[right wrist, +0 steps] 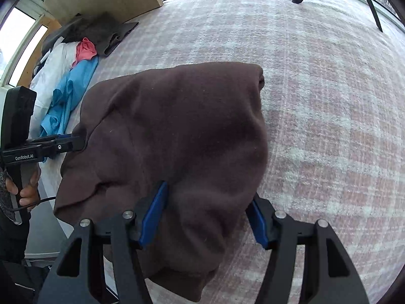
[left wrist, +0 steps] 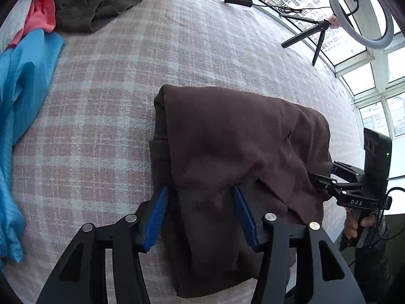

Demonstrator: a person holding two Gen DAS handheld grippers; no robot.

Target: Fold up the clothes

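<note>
A dark brown garment (left wrist: 240, 131) (right wrist: 177, 116) lies folded into a thick bundle on the pink-and-grey plaid bed cover (left wrist: 114, 88) (right wrist: 329, 101). My left gripper (left wrist: 201, 188) points down at its near left edge, blue pads wide apart, with brown cloth lying loosely between them. My right gripper (right wrist: 208, 191) stands over the bundle's near right edge, also wide, and a fat roll of cloth fills the gap between its pads. Each gripper shows in the other's view, at the bundle's side: the right gripper (left wrist: 321, 177) and the left gripper (right wrist: 76, 141), each held by a hand.
A blue garment (left wrist: 25, 76) (right wrist: 68, 96), a coral one (left wrist: 41, 12), a white cloth (right wrist: 55, 63) and a grey garment (left wrist: 88, 10) are piled at the far left. A ring light on a tripod (left wrist: 359, 12) stands by the windows. A black power adapter (left wrist: 238, 0) lies at the far edge.
</note>
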